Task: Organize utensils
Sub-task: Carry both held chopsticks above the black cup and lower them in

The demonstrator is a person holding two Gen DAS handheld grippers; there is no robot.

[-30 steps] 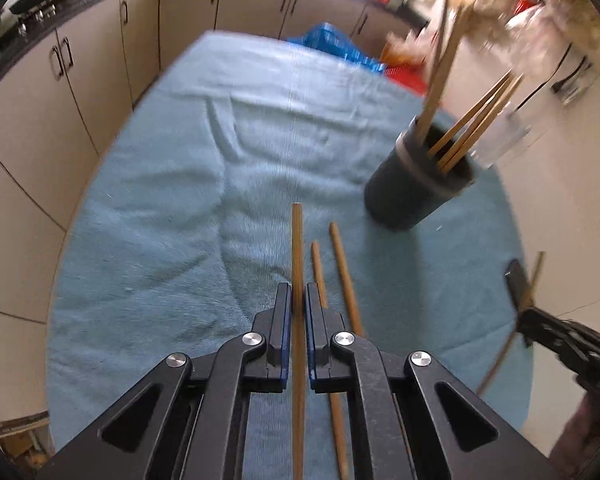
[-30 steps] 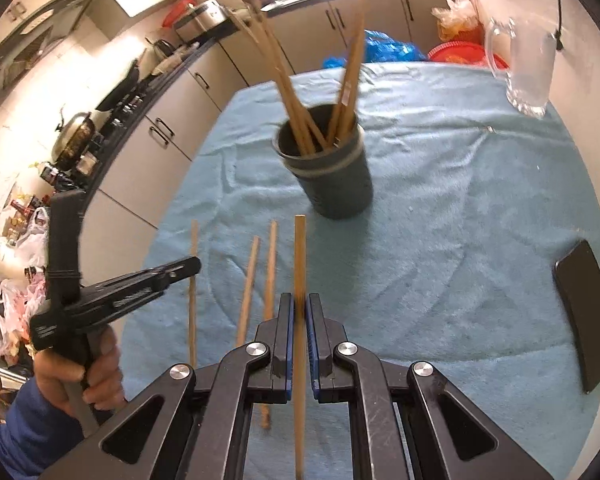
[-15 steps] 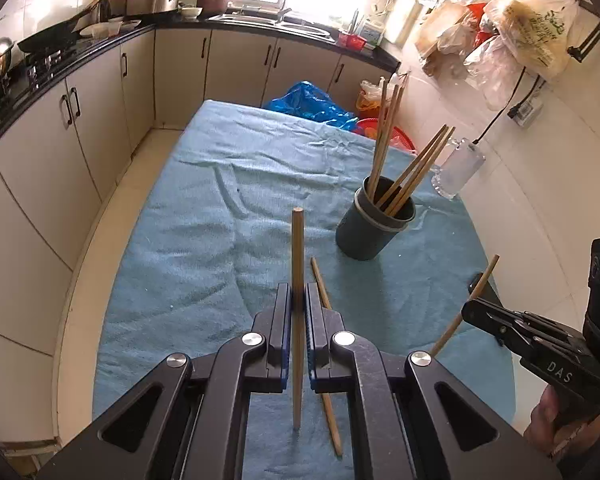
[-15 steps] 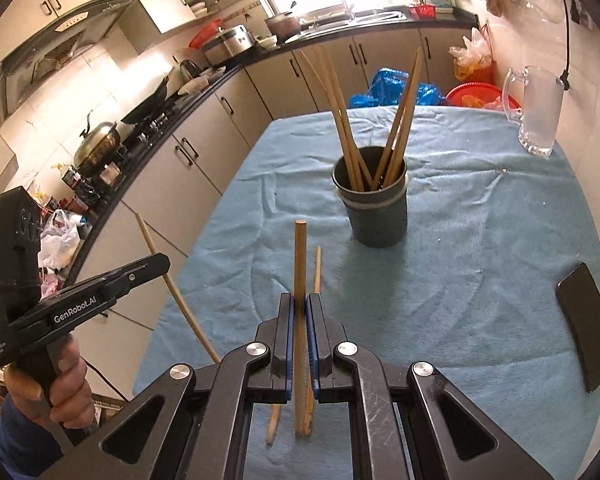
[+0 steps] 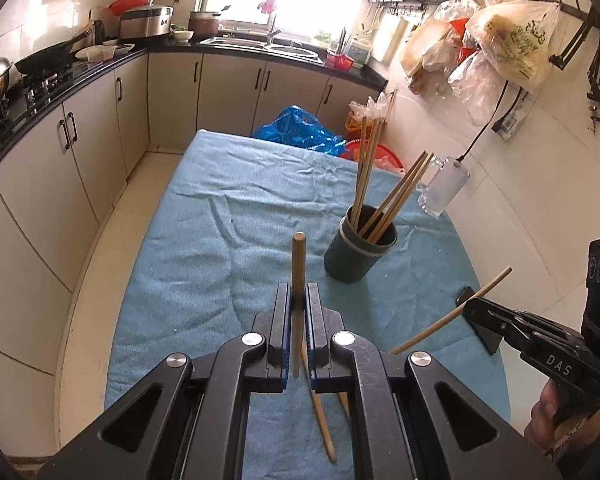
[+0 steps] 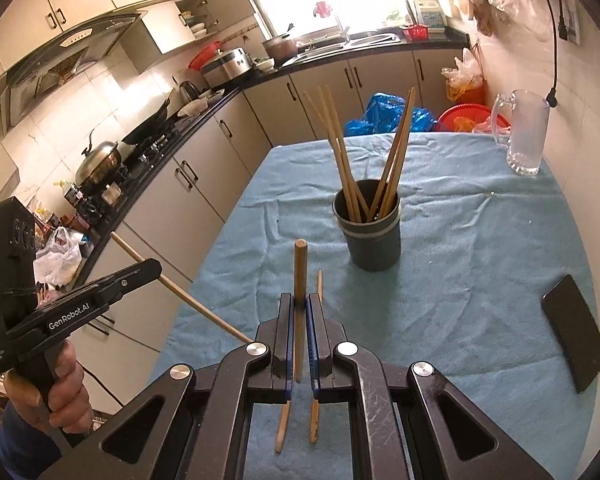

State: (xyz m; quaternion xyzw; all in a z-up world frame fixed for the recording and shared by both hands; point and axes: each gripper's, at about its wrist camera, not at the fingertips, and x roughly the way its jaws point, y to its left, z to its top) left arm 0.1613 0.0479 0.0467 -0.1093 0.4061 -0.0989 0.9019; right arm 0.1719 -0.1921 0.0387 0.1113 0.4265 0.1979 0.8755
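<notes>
We are holding two grippers above a table covered with a blue cloth [image 5: 220,240], and each one is pinching a single wooden chopstick. The left gripper [image 5: 299,300] is pressing its jaws together on one chopstick [image 5: 299,256] that is sticking out forward past the fingertips, lifted clear of the cloth. The right gripper [image 6: 299,308] is doing the same with a second chopstick [image 6: 300,268], also raised off the table.

In the left wrist view we are seeing the right gripper's chopstick slanting in from the right, and in the right wrist view the left one is slanting in from the left.

One dark round cup [image 6: 374,236] is standing upright on the cloth ahead of both grippers, well apart from them. We are counting five chopsticks in the cup [image 6: 340,148]: three leaning to one side and two to the other in the right wrist view.

Two loose chopsticks [image 6: 314,416] are lying on the cloth below the grippers, partly hidden by the fingers.

One black phone [image 6: 574,340] is lying flat near the right edge of the table. One frosted glass mug [image 6: 526,136] is standing at the far right corner. Beyond the table's far end, one blue plastic bag [image 5: 300,132] is sitting on the floor.
</notes>
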